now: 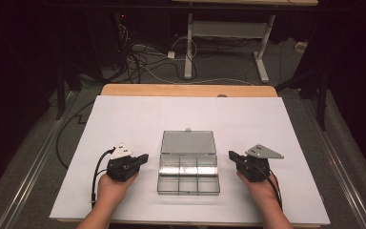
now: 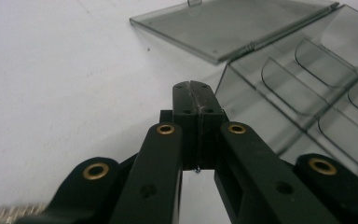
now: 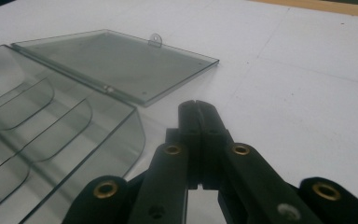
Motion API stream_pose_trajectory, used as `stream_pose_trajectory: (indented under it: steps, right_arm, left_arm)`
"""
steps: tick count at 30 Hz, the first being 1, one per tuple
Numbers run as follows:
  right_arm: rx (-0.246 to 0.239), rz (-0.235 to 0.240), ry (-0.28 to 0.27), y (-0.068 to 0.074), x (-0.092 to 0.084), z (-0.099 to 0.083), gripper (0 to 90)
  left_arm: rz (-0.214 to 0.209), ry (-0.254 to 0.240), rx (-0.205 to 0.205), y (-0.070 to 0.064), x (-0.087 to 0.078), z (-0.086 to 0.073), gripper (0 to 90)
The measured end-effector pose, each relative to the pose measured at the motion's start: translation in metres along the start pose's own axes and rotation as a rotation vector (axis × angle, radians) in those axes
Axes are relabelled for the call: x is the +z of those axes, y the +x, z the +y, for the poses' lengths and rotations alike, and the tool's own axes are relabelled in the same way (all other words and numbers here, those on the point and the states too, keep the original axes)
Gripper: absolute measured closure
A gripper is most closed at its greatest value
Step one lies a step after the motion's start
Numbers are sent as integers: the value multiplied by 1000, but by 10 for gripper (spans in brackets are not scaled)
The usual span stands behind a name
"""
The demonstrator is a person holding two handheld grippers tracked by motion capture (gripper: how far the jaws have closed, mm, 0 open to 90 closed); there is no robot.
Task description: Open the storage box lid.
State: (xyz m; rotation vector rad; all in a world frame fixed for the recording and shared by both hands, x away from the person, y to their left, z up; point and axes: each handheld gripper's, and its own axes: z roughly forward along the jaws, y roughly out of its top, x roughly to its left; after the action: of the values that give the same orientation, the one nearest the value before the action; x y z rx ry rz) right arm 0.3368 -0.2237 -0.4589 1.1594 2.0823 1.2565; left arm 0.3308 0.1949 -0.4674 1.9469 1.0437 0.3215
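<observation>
A clear plastic compartment box (image 1: 188,174) lies in the middle of the white table, its lid (image 1: 188,142) folded flat open toward the far side. The compartments look empty. My left gripper (image 1: 146,157) rests just left of the box, shut, with nothing between its jaws. My right gripper (image 1: 230,154) sits just right of the box, also shut and holding nothing. In the left gripper view the closed jaw tips (image 2: 193,85) point toward the box's near corner (image 2: 279,88). In the right gripper view the closed tips (image 3: 196,103) sit beside the box's side wall (image 3: 121,140), with the lid (image 3: 116,60) beyond.
The white sheet (image 1: 124,119) covers a wooden table whose edge (image 1: 186,89) shows at the far side. Beyond it stand a desk frame (image 1: 224,38) and loose cables (image 1: 138,57) on the floor. Cables trail from both grippers toward the front edge.
</observation>
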Motion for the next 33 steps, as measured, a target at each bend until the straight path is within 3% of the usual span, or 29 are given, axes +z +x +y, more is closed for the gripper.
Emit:
stream_pose_trajectory:
  steps: [5,10,19,22,23,24,28,33]
  right_arm:
    - [3,18,-30,1,-18,-10,900]
    - [-16,29,-33,2,-35,-20,900]
    - [-28,27,-34,5,-56,-34,855]
    - [-16,20,-37,6,-55,-35,761]
    - [-38,10,-24,6,-53,-34,686]
    - [-38,10,-24,6,-53,-34,686]
    - [-59,9,14,6,-49,-37,530]
    - [-52,12,18,5,-46,-37,345]
  left_arm:
    - [-21,-35,-21,2,-23,-14,876]
    - [-33,-31,12,-2,-38,-30,875]
    - [-36,-42,11,0,-48,-41,841]
    - [-39,-39,22,-1,-44,-41,748]
    - [-50,-35,23,0,-42,-40,684]
    - [-61,-28,25,0,-40,-40,684]
    - [-65,-15,33,1,-35,-40,520]
    - [-49,-14,45,2,-34,-40,315]
